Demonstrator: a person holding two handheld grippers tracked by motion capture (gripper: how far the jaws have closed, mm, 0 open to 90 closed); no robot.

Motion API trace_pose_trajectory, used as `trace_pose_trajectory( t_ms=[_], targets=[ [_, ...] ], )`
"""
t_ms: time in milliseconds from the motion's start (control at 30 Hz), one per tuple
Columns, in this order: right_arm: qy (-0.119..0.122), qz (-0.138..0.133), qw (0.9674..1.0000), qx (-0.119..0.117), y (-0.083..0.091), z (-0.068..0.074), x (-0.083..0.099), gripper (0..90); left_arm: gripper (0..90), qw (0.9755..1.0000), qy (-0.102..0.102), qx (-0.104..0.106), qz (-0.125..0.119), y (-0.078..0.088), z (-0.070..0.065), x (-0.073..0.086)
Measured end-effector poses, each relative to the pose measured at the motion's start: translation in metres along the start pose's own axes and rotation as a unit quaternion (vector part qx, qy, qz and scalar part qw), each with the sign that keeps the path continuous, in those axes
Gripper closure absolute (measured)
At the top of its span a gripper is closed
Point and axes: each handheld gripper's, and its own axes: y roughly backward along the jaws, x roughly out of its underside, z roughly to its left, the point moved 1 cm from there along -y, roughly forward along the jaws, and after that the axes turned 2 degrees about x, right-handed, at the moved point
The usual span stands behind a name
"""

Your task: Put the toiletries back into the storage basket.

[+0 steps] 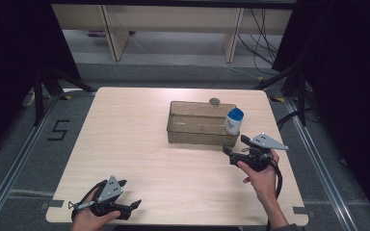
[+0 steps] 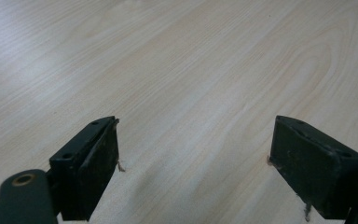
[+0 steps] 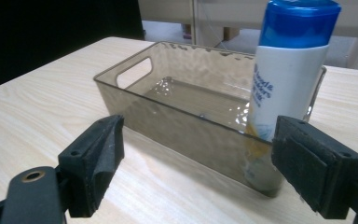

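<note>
Both jaws of the right gripper (image 3: 196, 158) gape empty just before the tinted bin (image 3: 186, 126). One white, blue-capped bottle (image 3: 286, 79) stands upright inside it. Left gripper (image 2: 193, 158) rests open over bare bench (image 2: 191, 70).

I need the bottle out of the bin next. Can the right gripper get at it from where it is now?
Probably yes. The right gripper is open just outside the bin, and the bottle stands upright in the near corner, its top above the rim. The bin wall screens its lower half, so go in over it.
</note>
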Motion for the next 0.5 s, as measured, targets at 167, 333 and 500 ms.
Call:
trace_pose_trajectory(
  t_ms=[167,333,500],
  targets=[
    [-0.004,0.004,0.9999,-0.010,0.004,0.005,0.003,18.1,15.1,1.0000,0.000,-0.002,0.001,0.000,0.000,0.000],
    [-0.014,0.012,0.9996,-0.021,0.008,0.010,0.009,18.0,15.1,1.0000,0.001,-0.002,0.000,0.000,0.000,0.000],
    [0.005,0.004,0.9997,-0.023,0.010,0.011,0.012,18.1,15.1,1.0000,0.000,-0.001,0.001,0.000,0.000,0.000]
  ],
)
